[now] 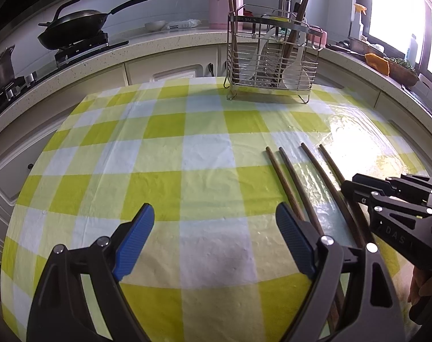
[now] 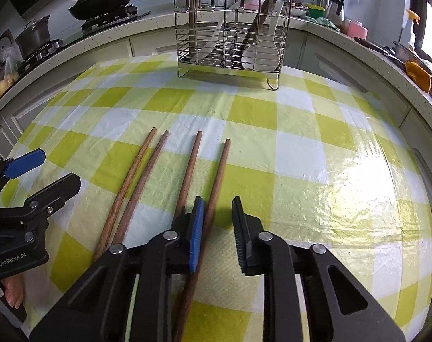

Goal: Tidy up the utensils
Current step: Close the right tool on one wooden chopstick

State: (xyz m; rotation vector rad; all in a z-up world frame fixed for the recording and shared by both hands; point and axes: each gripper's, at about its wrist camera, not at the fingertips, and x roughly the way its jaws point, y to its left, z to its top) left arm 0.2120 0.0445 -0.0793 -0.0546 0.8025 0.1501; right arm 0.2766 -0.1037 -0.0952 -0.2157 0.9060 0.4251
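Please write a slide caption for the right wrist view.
Right gripper straddles the rightmost of four wooden chopsticks on checked tablecloth, wire utensil rack beyond.

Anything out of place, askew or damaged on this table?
Four brown wooden chopsticks lie loose on the checked green tablecloth, fanned apart rather than paired, while others stand in the wire metal utensil rack. Nothing looks spilled or broken.

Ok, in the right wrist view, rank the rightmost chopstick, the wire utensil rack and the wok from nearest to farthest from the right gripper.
1. Rightmost chopstick, lying on the tablecloth and running between the right gripper's fingers.
2. Wire utensil rack, at the table's far edge.
3. Wok, on the stove, back left.
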